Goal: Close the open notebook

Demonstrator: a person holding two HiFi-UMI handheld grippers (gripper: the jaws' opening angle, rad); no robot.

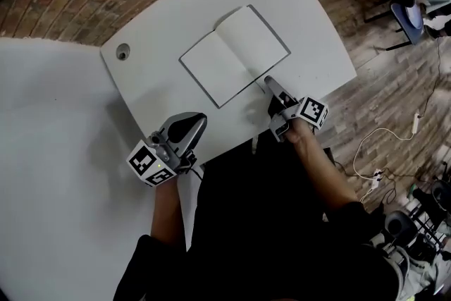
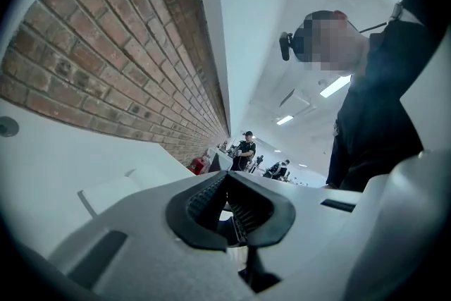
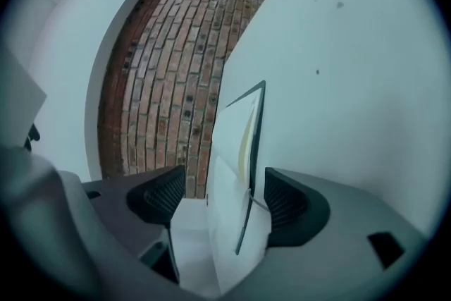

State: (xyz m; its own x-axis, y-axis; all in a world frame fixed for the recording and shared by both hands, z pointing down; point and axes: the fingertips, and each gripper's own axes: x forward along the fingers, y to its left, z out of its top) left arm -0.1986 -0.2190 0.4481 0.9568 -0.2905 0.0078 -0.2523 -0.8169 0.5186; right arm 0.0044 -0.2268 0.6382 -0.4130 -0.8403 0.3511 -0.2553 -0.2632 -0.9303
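- Left gripper, held in the person's left hand, lies low over the near edge of the white table. It is well apart from the notebook.
- In the left gripper view, the left gripper has its ribbed pads pressed together at the tips, with nothing between them.
- Right gripper reaches forward to the notebook's near right corner, by the right-hand page.
- In the right gripper view, the right gripper has its jaws spread. The notebook's edge stands between them: the dark cover lies close to the right pad, and a gap shows beside the left pad.
- The notebook lies open in the middle of the table, both blank white pages facing up, its dark cover showing as a thin border.
- Seen from the right gripper, the notebook has a page curving slightly up off the cover.
- A round hole sits near the table's far left corner.
- Brick wall runs beyond the table.
- Two people stand far off in the room.
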